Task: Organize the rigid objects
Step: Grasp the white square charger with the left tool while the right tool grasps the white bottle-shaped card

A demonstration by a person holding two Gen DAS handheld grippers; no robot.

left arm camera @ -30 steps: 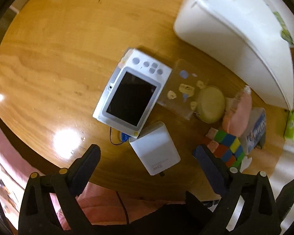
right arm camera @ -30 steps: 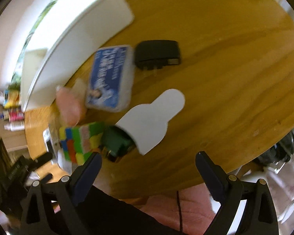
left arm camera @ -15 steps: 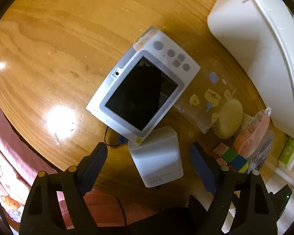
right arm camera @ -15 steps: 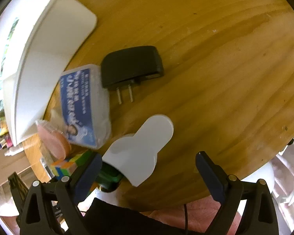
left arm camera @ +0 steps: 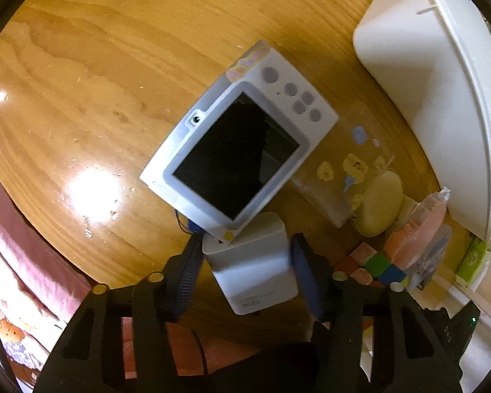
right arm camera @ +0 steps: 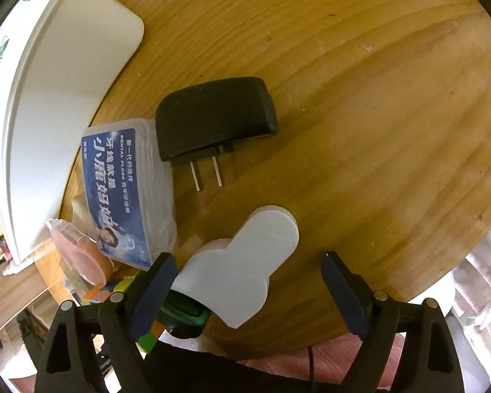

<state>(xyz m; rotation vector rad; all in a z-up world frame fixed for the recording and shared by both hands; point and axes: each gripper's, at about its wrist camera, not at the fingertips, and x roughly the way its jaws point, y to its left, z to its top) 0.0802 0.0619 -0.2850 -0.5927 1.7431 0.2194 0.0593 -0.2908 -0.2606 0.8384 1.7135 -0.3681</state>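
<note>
In the left wrist view my left gripper (left arm camera: 245, 262) has its jaws closed against both sides of a white charger block (left arm camera: 253, 265) on the wooden table. A white handheld device with a dark screen (left arm camera: 242, 150) rests partly on the block's far end. In the right wrist view my right gripper (right arm camera: 245, 278) is open, straddling a white bottle-shaped piece (right arm camera: 242, 271) without touching it. A black plug adapter (right arm camera: 212, 114) and a blue-labelled dental floss box (right arm camera: 124, 193) lie beyond.
A large white bin (left arm camera: 442, 75) stands at the far right of the left view; it also shows in the right wrist view (right arm camera: 59, 98). A clear sticker case (left arm camera: 347, 167), a beige pebble-shaped case (left arm camera: 379, 206), a pink packet (left arm camera: 415, 235) and a colour cube (left arm camera: 376, 265) crowd beside it. A green object (right arm camera: 183, 314) lies under the white piece.
My left gripper moved forward and down and closed on the white charger block. My right gripper came down closer over the white bottle-shaped piece and stayed open.
</note>
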